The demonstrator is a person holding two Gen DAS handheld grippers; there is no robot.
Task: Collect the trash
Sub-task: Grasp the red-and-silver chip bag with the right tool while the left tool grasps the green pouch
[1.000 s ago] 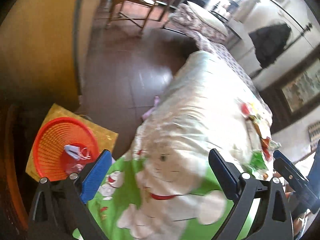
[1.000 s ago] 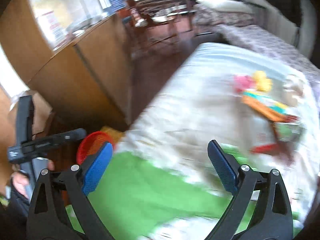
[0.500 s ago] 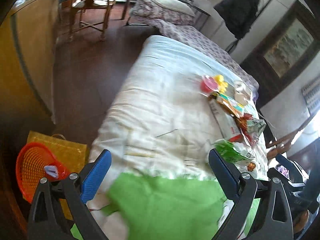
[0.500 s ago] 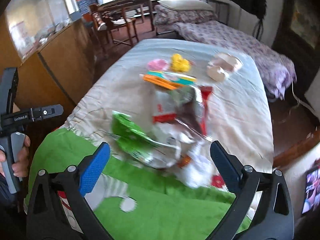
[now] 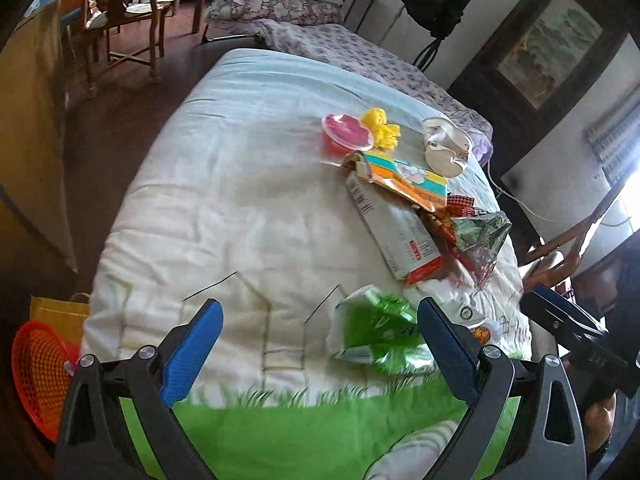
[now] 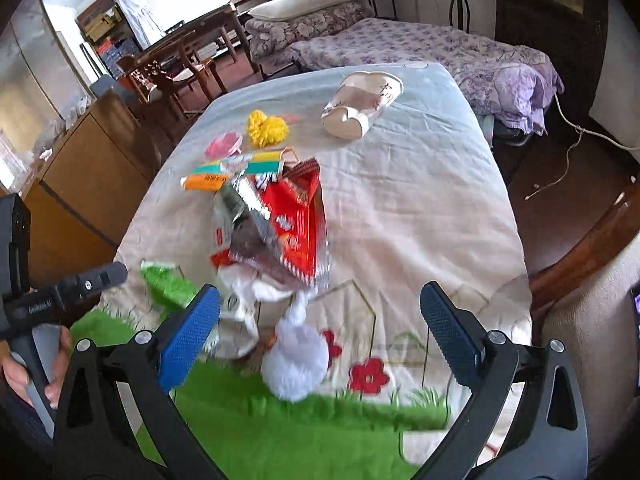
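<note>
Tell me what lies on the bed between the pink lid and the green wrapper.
In the left wrist view, between the pink lid and green wrapper lie an orange-and-teal packet and a white carton.

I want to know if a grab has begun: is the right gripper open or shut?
Open. The right gripper has its blue pads spread wide, holding nothing, above the white bag.

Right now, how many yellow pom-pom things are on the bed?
2, touching each other at the far end of the bed: the left yellow pom-pom beside the pink lid, and the right yellow pom-pom against it. None seems hidden.
</note>
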